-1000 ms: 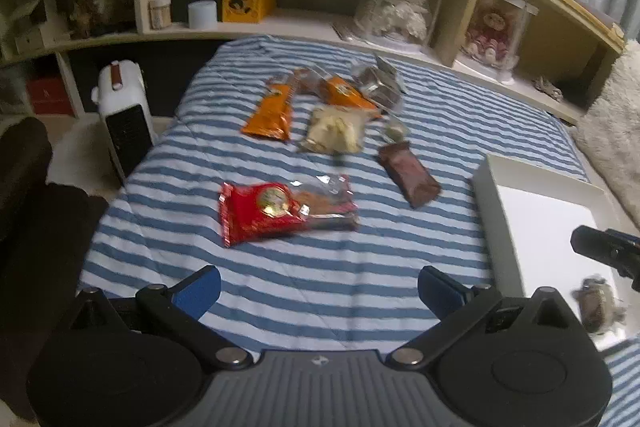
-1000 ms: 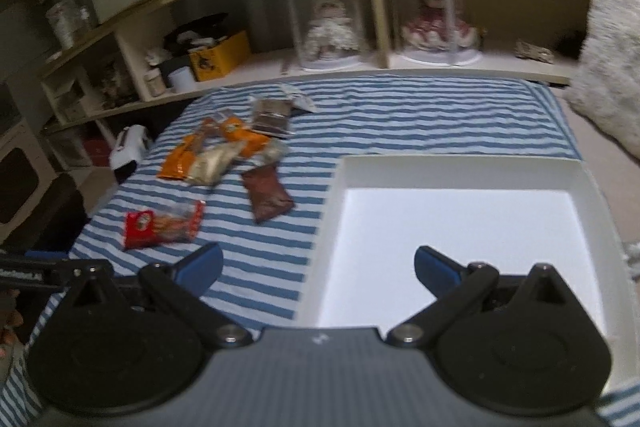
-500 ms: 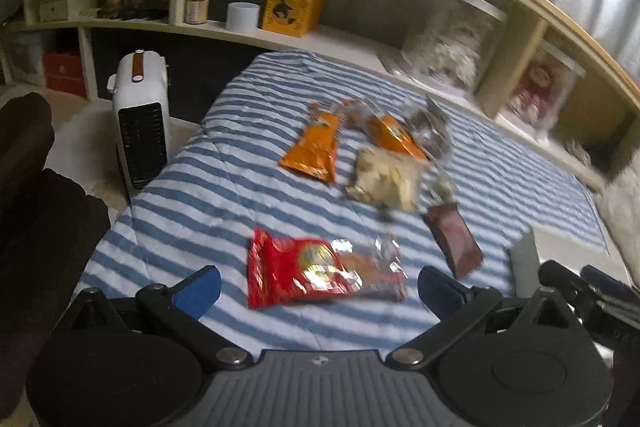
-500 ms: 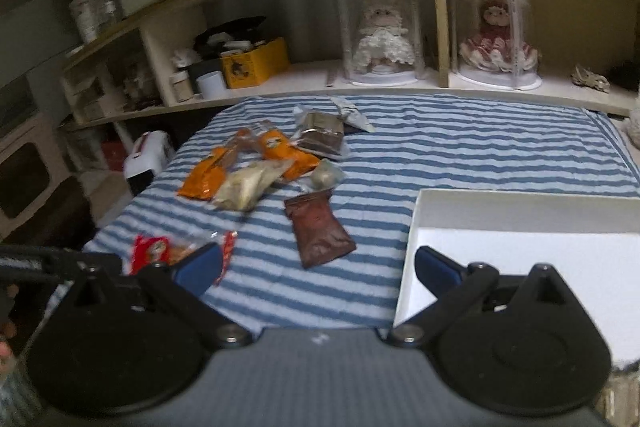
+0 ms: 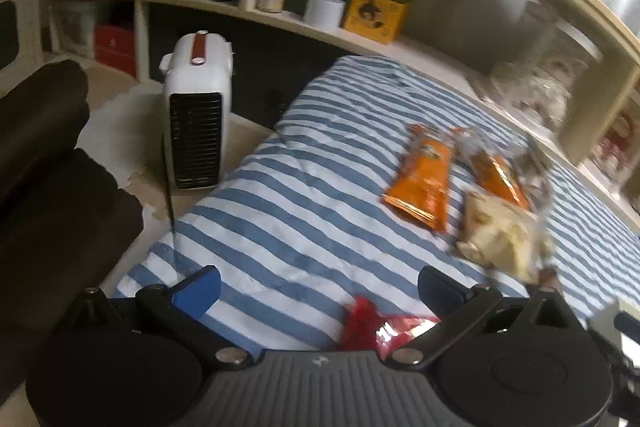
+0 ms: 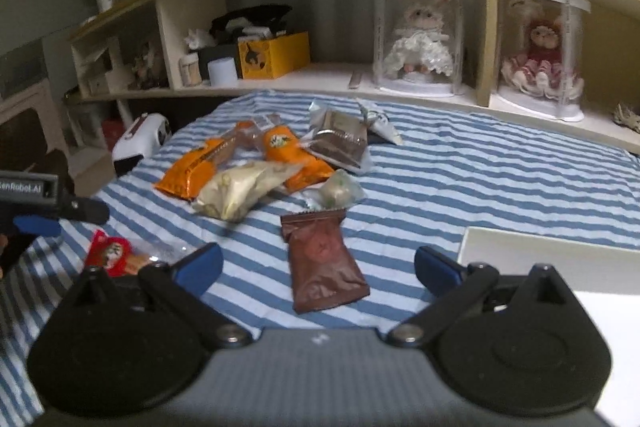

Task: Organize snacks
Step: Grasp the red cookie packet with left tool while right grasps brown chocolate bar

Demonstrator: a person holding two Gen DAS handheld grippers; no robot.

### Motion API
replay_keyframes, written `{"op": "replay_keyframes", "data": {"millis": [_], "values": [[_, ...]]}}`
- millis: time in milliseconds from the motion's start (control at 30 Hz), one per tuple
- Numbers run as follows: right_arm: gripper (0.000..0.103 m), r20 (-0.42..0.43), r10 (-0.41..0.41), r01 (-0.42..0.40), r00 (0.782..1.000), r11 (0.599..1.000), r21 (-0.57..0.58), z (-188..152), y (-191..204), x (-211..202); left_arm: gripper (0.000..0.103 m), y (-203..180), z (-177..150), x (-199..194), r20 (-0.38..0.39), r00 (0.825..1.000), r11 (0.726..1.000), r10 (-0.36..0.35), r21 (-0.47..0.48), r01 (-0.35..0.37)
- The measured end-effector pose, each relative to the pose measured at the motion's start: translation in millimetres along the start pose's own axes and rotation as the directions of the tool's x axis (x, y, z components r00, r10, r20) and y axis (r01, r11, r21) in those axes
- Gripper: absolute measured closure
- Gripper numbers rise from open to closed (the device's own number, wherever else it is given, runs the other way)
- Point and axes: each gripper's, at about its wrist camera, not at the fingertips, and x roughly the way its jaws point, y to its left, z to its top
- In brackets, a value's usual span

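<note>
Several snack packets lie on the blue-striped bed. A brown packet lies between my open right gripper's fingers, below them. A red packet lies at the left; in the left wrist view it sits just under my open left gripper. Two orange packets, a pale packet and a silver-brown packet lie farther back. The orange and pale packets show blurred in the left wrist view. The white box is at the right.
A white heater stands on the floor left of the bed. A curved shelf behind the bed holds a yellow box and two doll cases. A dark seat is at the left.
Both grippers have swung left and moved in over the snacks. The white box has slid toward the right edge of the right view; the red packet is now under the left gripper.
</note>
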Motion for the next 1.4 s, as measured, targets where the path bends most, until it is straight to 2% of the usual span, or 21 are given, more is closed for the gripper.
{"op": "replay_keyframes", "data": {"millis": [133,167,267,333,400,567,633,667,733,800,933,1000,1067,1133,1233,1300,1333,1367,1400], "values": [[0.002,-0.018,0.021,-0.021,1.0,0.999,-0.025,1.4,4.4,14.1,0.0,-0.2,3.2,11.7,-0.001,1.0,1.0,-0.023,-0.019,0.023],[0.005,-0.022,0.028,-0.028,0.999,0.999,-0.026,2.1,5.4,16.8,0.0,-3.3,2.0,14.5,-0.009,1.0,1.0,-0.022,-0.001,0.022],[0.02,-0.033,0.038,-0.04,0.999,0.998,-0.052,6.2,8.7,24.2,0.0,-17.6,-4.1,19.8,-0.029,0.999,0.992,0.032,0.127,-0.028],[0.024,-0.042,0.017,-0.021,0.999,0.996,-0.086,8.9,12.0,29.7,0.0,-23.8,-9.2,17.7,-0.02,0.998,0.979,0.059,0.196,-0.054],[0.027,-0.053,0.018,-0.023,0.998,0.996,-0.089,10.6,11.2,34.4,0.0,-22.1,-10.7,13.3,-0.031,0.999,0.979,0.041,0.2,-0.034],[0.029,-0.133,0.044,-0.053,0.99,0.996,-0.066,12.5,5.9,51.3,0.0,-12.8,-15.1,-0.3,-0.133,0.991,0.983,0.003,0.184,0.021],[0.029,-0.164,0.056,-0.066,0.985,0.996,-0.061,11.9,5.6,56.7,0.0,-13.1,-20.4,-3.9,-0.156,0.986,0.971,0.056,0.238,-0.018],[0.029,-0.176,0.058,-0.069,0.983,0.996,-0.061,11.7,5.9,59.0,0.0,-15.3,-23.6,-4.5,-0.162,0.982,0.957,0.096,0.287,-0.046],[0.029,-0.191,0.05,-0.063,0.98,0.996,-0.062,11.1,6.5,62.4,0.0,-21.4,-28.1,-2.7,-0.137,0.975,0.918,0.173,0.381,-0.109],[0.029,-0.193,0.05,-0.062,0.98,0.996,-0.057,10.5,5.6,63.2,0.0,-24.2,-30.3,-2.7,-0.113,0.974,0.903,0.198,0.408,-0.137],[0.029,-0.193,0.049,-0.054,0.98,0.998,-0.023,11.2,-0.8,64.9,0.0,-31.8,-34.1,-6.5,-0.155,0.98,0.914,0.122,0.404,-0.05],[0.03,-0.196,0.052,-0.051,0.979,0.999,0.008,11.0,-6.4,66.6,0.0,-38.3,-37.0,-11.9,-0.152,0.984,0.909,0.089,0.417,-0.018],[0.035,-0.2,0.051,-0.046,0.978,0.999,0.027,11.4,-11.5,69.8,0.0,-44.4,-39.9,-17.8,-0.146,0.989,0.901,0.024,0.433,0.043],[0.036,-0.203,0.053,-0.048,0.978,0.998,0.03,11.5,-13.1,71.1,0.0,-48.7,-42.6,-20.3,-0.172,0.984,0.891,-0.048,0.438,0.12],[0.037,-0.21,0.053,-0.049,0.976,0.998,0.027,10.7,-13.2,73.1,0.0,-50.4,-45.4,-18.9,-0.254,0.957,0.89,-0.142,0.39,0.235],[0.045,-0.209,0.051,-0.047,0.976,0.999,0.026,10.5,-13.6,72.1,0.0,-49.3,-47.3,-17.2,-0.325,0.923,0.883,-0.205,0.345,0.317],[0.046,-0.209,0.054,-0.049,0.977,0.998,0.025,10.6,-14.4,71.7,0.0,-49.4,-49.0,-16.7,-0.359,0.904,0.877,-0.234,0.324,0.355],[0.048,-0.209,0.057,-0.054,0.976,0.998,0.02,10.5,-15.1,70.9,0.0,-51.2,-52.0,-18.1,-0.377,0.892,0.87,-0.249,0.318,0.377],[0.049,-0.21,0.057,-0.055,0.976,0.998,0.013,10.1,-14.8,70.4,0.0,-52.7,-55.1,-20.1,-0.385,0.888,0.862,-0.25,0.329,0.386]]}}
